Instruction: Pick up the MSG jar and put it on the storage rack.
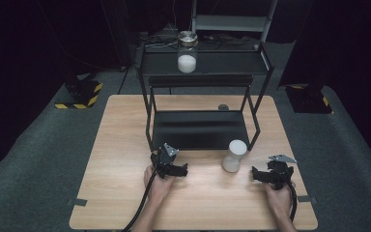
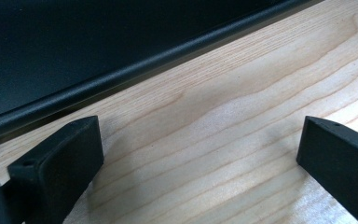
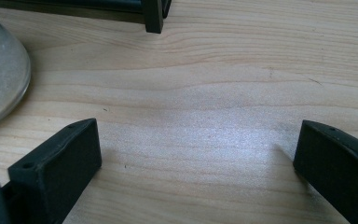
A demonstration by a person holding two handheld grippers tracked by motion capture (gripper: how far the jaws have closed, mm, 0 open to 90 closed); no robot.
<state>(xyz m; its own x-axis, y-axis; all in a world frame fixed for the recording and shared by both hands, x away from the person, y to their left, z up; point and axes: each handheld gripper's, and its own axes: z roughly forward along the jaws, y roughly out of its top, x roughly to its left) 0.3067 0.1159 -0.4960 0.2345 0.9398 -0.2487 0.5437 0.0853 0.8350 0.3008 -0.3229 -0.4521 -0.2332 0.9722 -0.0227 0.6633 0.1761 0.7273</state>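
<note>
Right gripper (image 1: 257, 174), jaws wide and empty like the left gripper (image 1: 181, 170), rests near the untouched white jar (image 1: 234, 155) on the table (image 1: 125, 159), nothing yet grasped.

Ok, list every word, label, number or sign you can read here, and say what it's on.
None: no readable text anywhere.
Jar on the table: no label shows.
Jar on the shelf: lid and glass bear no legible marking.
Floor blocks: yellow-black hazard stripes, no words.
</note>
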